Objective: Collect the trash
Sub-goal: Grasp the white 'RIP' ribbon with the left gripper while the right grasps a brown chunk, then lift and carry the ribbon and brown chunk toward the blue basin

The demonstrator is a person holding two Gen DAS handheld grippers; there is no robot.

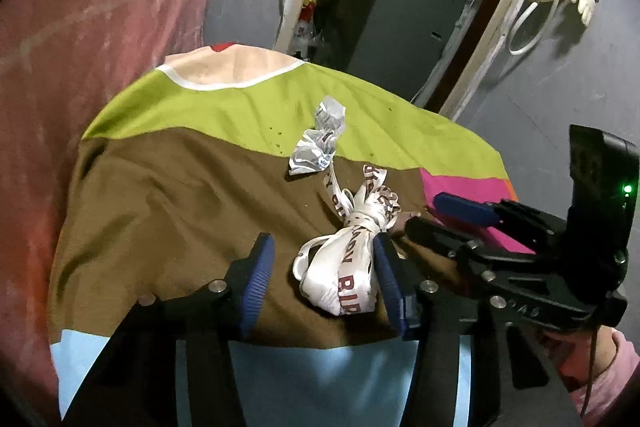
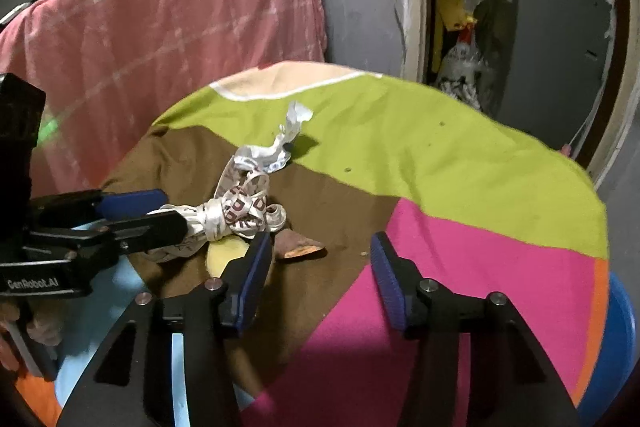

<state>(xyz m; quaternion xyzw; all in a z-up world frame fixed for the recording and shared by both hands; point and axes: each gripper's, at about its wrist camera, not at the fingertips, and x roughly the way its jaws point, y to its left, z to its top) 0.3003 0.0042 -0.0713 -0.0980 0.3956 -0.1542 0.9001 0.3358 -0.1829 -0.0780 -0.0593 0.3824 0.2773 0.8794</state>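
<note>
The left gripper [image 1: 324, 267] stands apart, its pads flanking a knotted white printed ribbon [image 1: 352, 259] that touches the right-hand pad. The right gripper [image 2: 316, 267] gapes empty just right of it. Beyond lies crumpled foil wrapper [image 1: 320, 143] on a multicoloured cloth-covered table [image 1: 168, 187].

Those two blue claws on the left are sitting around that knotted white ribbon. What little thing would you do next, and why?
Probably close the left gripper. Its jaws are open with the ribbon bundle lying between them on the tablecloth, touching only the right-hand pad, so nothing is gripped yet. The right gripper is open and empty, beside a peel scrap.
</note>
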